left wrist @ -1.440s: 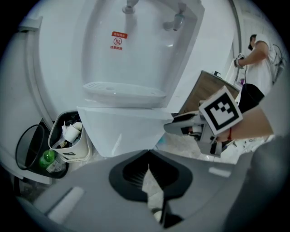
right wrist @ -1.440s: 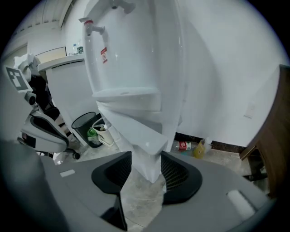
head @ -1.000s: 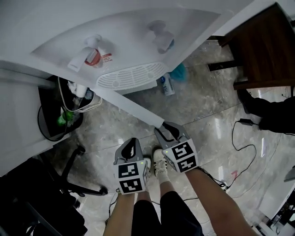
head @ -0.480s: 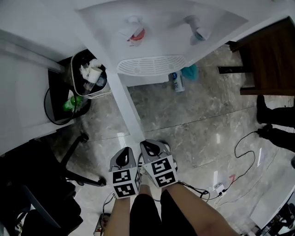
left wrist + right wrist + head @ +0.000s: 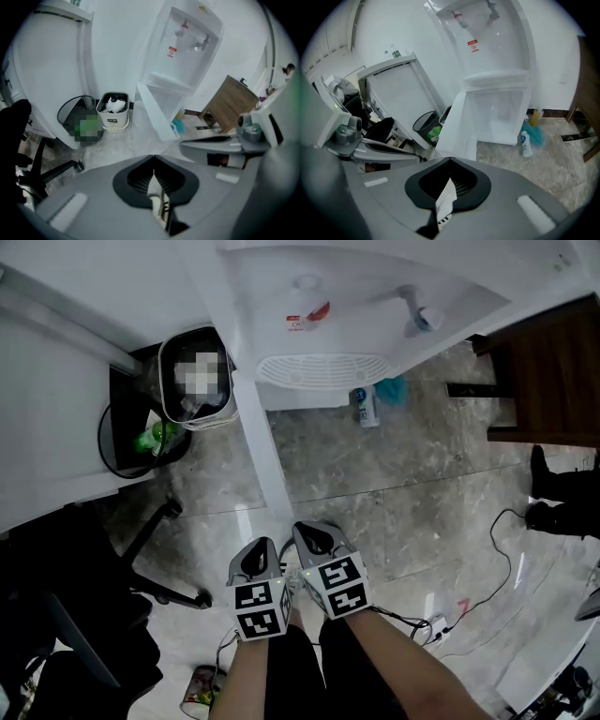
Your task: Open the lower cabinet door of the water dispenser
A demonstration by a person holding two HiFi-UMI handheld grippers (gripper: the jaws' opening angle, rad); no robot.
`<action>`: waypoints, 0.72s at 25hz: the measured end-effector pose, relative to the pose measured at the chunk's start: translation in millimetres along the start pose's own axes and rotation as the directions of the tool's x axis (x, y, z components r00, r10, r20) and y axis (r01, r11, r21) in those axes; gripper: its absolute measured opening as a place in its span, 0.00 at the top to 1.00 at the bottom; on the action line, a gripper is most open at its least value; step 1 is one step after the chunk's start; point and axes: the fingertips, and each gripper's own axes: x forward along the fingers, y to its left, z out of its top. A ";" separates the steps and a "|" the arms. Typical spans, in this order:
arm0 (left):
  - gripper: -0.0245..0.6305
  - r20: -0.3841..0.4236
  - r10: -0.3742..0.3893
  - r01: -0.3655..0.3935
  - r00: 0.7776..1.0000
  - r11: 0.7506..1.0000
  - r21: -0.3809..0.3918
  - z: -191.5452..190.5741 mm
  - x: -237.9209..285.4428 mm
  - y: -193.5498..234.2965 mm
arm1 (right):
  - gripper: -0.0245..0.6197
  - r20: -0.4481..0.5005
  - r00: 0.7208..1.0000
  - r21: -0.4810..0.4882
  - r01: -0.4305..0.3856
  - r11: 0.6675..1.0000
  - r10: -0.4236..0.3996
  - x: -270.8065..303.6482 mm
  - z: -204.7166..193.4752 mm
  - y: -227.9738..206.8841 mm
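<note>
The white water dispenser stands at the top of the head view. Its lower cabinet door is swung wide open, reaching out over the floor toward me. The door leaves the empty white cabinet exposed in the right gripper view. My left gripper and right gripper hang side by side just short of the door's free edge. Both are shut and hold nothing. In the left gripper view the door juts out below the dispenser.
A white waste bin and a black wire basket stand left of the door. A black office chair fills the lower left. A bottle lies by the cabinet. Brown wooden furniture, a person's shoes and a cable are at the right.
The right gripper has come off the door's edge, shut, and drawn back beside the left gripper. The door now stands swung further out.
</note>
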 end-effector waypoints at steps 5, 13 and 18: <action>0.95 -0.003 -0.059 0.059 0.998 0.998 0.025 12.9 -22.0 -37.8 | 0.97 -0.003 0.998 0.046 0.058 0.997 -0.058 -48.2 1.9 -11.2; 0.95 -0.012 -0.081 0.082 0.997 0.995 0.056 28.8 -39.8 -58.6 | 0.97 -0.015 0.994 0.130 0.108 0.986 -0.107 -81.0 2.4 -23.9; 0.95 -0.026 -0.075 0.077 0.997 0.995 0.061 23.3 -37.8 -56.9 | 0.97 -0.025 0.994 0.124 0.112 0.986 -0.110 -81.3 -2.5 -27.7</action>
